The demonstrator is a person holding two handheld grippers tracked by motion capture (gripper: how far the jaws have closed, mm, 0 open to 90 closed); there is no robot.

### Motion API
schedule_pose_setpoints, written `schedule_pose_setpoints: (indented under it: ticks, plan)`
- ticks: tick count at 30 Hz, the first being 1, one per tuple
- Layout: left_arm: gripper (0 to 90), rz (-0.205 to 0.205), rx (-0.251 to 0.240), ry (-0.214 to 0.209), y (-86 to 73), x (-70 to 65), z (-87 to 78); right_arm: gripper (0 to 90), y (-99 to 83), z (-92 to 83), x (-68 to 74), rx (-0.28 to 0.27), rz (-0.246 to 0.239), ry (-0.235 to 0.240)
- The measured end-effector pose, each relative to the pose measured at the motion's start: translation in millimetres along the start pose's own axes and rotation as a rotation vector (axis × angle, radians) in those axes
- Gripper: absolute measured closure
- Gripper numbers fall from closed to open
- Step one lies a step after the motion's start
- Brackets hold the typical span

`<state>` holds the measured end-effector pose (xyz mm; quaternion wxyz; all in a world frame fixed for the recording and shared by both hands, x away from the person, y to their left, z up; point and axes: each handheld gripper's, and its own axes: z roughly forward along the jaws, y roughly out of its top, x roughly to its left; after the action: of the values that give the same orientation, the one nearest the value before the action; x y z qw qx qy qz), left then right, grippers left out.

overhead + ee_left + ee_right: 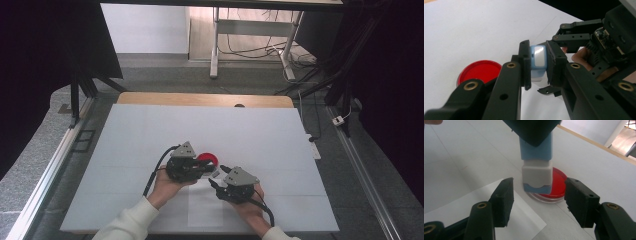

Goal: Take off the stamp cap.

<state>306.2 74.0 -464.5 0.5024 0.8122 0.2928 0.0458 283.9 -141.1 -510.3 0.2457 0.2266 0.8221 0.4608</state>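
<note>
Left tool (537, 65): pinches a blue-and-white block (537, 60) by its blue end, centre of frame.
Right tool (537, 202): spread, jaws flanking the block's white end without touching.
Block axis: runs from the top of the right gripper view down toward the right tool.
Red dish (555, 185): on the counter (150, 130), behind the block.
White sheet (524, 220): lower centre.

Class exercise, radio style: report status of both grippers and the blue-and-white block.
Left gripper shut on blue-and-white block, held over table. Right gripper open, jaws flanking block's white end, not touching. Red dish behind block; nothing in the way.
</note>
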Motion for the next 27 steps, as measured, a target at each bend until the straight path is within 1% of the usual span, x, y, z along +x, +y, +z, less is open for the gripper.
schedule_pose_setpoints:
  ticks: [3, 10, 17, 21, 27]
  plan:
    - [75.6, -0.008, -0.010, -0.010, 0.3, 0.4, -1.1, 43.6, 0.8, 1.7, 1.3, 0.003, -0.008, -0.005]
    - [75.6, -0.007, -0.009, -0.006, 0.2, 1.2, -1.2, 49.2, 2.5, 4.8, 3.7, 0.010, -0.024, -0.022]
    - [75.6, -0.007, -0.008, -0.003, 0.0, 1.2, -0.8, 53.4, 3.6, 6.6, 5.2, 0.019, -0.028, -0.035]
    - [75.6, -0.007, -0.008, -0.004, -0.1, 1.4, -0.5, 54.2, 3.7, 7.5, 5.6, 0.030, -0.032, -0.046]
    - [75.6, -0.007, -0.009, -0.005, -0.1, 1.5, -1.0, 55.5, 4.2, 8.3, 6.3, 0.028, -0.038, -0.053]
